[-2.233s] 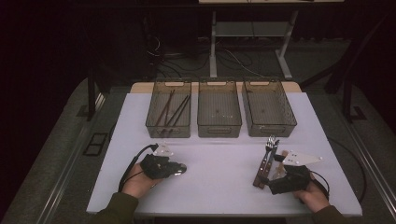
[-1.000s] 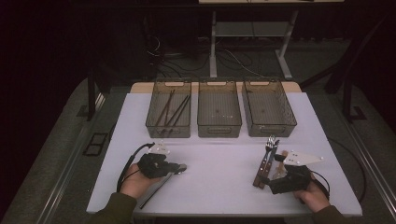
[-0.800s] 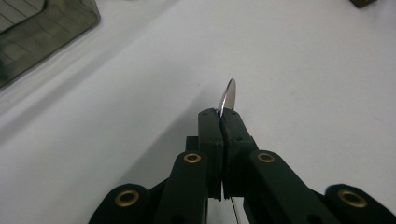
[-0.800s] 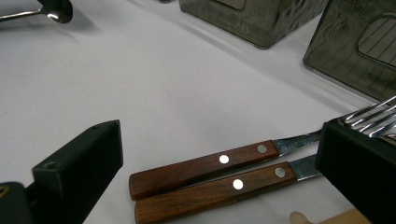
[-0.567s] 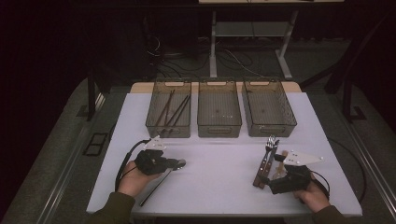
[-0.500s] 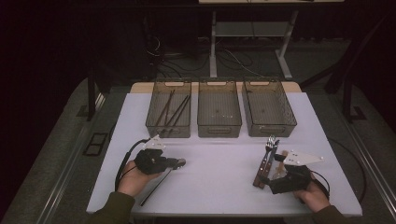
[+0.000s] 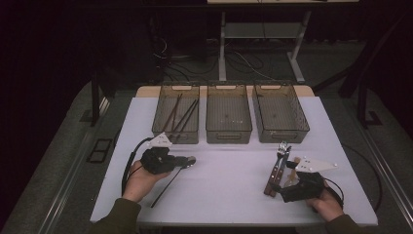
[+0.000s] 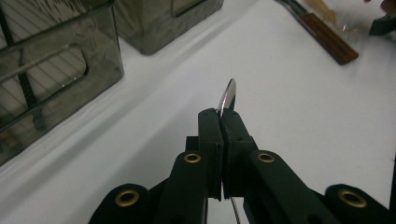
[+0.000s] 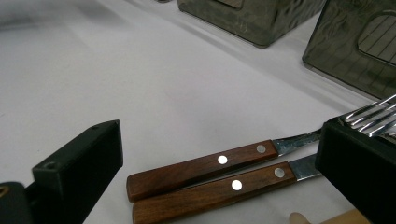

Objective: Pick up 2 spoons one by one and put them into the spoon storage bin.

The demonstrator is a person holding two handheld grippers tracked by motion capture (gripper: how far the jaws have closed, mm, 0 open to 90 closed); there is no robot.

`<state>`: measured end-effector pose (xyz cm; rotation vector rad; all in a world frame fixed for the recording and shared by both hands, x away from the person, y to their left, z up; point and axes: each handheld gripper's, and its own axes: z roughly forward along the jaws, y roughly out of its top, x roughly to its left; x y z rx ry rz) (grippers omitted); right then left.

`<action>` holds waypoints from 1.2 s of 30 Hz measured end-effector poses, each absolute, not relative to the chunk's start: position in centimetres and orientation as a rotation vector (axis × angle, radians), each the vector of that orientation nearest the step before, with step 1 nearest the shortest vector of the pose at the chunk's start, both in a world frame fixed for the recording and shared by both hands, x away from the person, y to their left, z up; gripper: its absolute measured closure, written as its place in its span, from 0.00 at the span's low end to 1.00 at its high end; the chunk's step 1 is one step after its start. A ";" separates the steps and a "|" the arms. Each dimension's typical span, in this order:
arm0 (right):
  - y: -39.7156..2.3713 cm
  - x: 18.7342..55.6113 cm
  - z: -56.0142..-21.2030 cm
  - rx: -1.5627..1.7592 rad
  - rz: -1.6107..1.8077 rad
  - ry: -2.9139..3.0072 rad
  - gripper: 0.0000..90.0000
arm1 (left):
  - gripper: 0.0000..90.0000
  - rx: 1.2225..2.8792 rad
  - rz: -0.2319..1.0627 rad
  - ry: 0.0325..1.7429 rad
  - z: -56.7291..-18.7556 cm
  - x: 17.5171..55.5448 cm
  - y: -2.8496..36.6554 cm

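Spoon (image 8: 229, 94) is clamped between the closed jaws of the left gripper (image 7: 181, 161), bowl sticking out just past the tips and seen edge-on in the left gripper view; its thin dark handle (image 7: 164, 184) trails back under the hand and slants down toward the near edge of the table (image 7: 229, 161). Spoon appears lifted clear of the surface, so the step in hand is judged to be the carry after pickup.

Three smoked bins are lined up ahead of the left gripper: left bin (image 7: 176, 116) with several dark sticks lying in it, middle bin (image 7: 228, 114), right bin (image 7: 279, 114). Which bin is meant for the spoon cannot be told.

Right gripper (image 7: 285, 183) is held with jaws spread wide, nothing gripped; two wood-handled pieces (image 9: 212, 177), at least one a fork, lie on the table between its jaws, fork tines (image 7: 282, 146) pointing toward the right bin.

Next move, as judged: spoon to be carried forward over a bin rim, the long handle kept clear of the wall, then released inside.
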<state>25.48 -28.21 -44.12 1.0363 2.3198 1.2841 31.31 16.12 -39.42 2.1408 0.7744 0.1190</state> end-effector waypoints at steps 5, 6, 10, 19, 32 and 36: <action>-28.2 25.3 -44.1 1.035 1.285 2.317 0.01 | 0.99 2.130 0.139 0.762 -38.9 31.6 15.6; -28.2 25.3 -44.0 1.037 1.285 2.315 0.01 | 0.99 2.131 0.147 0.758 -38.8 31.7 15.4; -28.2 25.4 -44.1 1.036 1.282 2.318 0.01 | 0.99 2.118 0.157 0.757 -38.4 32.3 14.9; -28.2 25.2 -44.0 1.037 1.292 2.312 0.01 | 0.99 2.089 0.184 0.760 -37.5 34.1 13.6; -28.1 25.2 -44.0 1.043 1.294 2.310 0.01 | 0.99 2.054 0.205 0.752 -36.1 37.0 11.6; -28.1 25.2 -44.0 1.041 1.295 2.310 0.01 | 0.99 2.048 0.220 0.745 -35.2 38.2 10.7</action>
